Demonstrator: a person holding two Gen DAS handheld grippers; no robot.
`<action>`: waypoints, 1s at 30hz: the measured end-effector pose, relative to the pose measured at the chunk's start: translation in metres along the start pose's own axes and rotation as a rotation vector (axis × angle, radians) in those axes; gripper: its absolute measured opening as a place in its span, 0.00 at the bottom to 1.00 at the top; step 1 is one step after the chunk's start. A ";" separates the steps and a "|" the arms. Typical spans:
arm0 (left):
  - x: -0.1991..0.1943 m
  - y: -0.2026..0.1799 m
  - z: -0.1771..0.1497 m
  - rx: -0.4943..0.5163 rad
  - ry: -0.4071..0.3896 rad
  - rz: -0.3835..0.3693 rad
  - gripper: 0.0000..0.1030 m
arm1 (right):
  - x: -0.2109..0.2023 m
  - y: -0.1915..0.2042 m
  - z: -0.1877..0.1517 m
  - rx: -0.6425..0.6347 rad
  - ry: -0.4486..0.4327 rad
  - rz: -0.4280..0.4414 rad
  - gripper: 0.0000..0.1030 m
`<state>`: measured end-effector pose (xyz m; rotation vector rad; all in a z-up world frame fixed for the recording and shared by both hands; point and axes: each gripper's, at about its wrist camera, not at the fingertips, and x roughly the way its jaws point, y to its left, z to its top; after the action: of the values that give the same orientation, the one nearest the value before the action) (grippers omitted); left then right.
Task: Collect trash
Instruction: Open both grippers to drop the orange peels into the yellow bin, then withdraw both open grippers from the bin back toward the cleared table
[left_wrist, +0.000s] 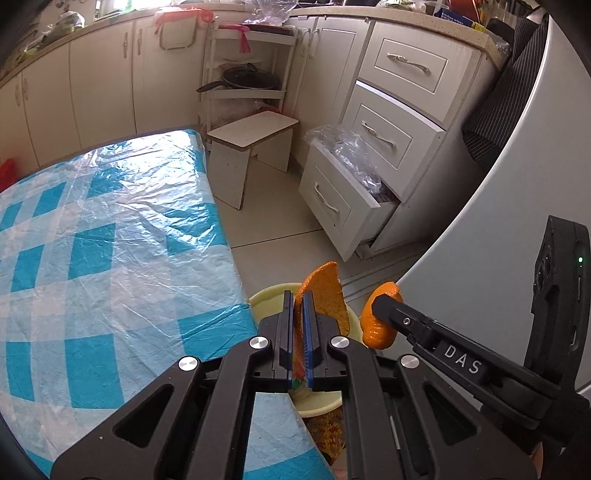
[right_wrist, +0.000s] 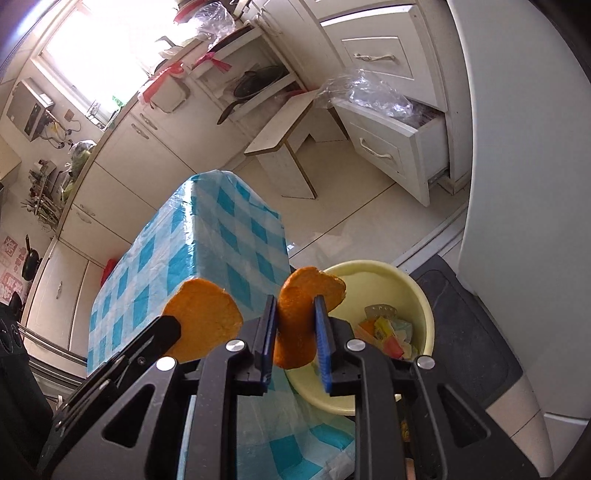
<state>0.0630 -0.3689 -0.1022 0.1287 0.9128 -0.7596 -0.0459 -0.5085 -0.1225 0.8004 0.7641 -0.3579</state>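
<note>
1. The left gripper (left_wrist: 298, 295) was clamped on a flat orange peel piece (left_wrist: 325, 291), its blue-padded jaws nearly together with only the thin rind between them.
2. The right gripper (right_wrist: 295, 314) was closed on a thicker curled orange peel piece (right_wrist: 299, 317), jaws set a little apart around it.
3. Both peels hung above or just beside the pale yellow plastic bowl (right_wrist: 421, 302) at the edge of the table covered in a blue-and-white checked cloth under clear plastic film (left_wrist: 110, 240).
4. Only the right wrist view showed the bowl's contents, coloured wrapper scraps (right_wrist: 388, 332) (the left view's own jaws and peel covered most of the bowl).
5. Only the left wrist view showed the right gripper from the side, with its "DAS" lettering (left_wrist: 461, 360).
6. Beyond stood a small white wooden stool (left_wrist: 251, 136), an open white drawer holding crumpled clear plastic (left_wrist: 351, 147), and a rack bearing a black frying pan (left_wrist: 247, 79).
</note>
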 end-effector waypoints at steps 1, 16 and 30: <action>0.004 -0.001 0.000 0.001 0.004 0.001 0.05 | 0.001 -0.004 0.000 0.018 0.005 0.007 0.22; 0.029 -0.004 -0.003 -0.006 0.057 0.005 0.19 | 0.000 -0.011 0.004 0.054 -0.005 -0.025 0.40; -0.026 0.014 -0.011 -0.017 -0.037 0.104 0.64 | -0.028 0.017 0.007 -0.054 -0.119 -0.113 0.63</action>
<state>0.0552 -0.3407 -0.0924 0.1459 0.8701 -0.6555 -0.0525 -0.5026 -0.0900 0.6807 0.7060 -0.4801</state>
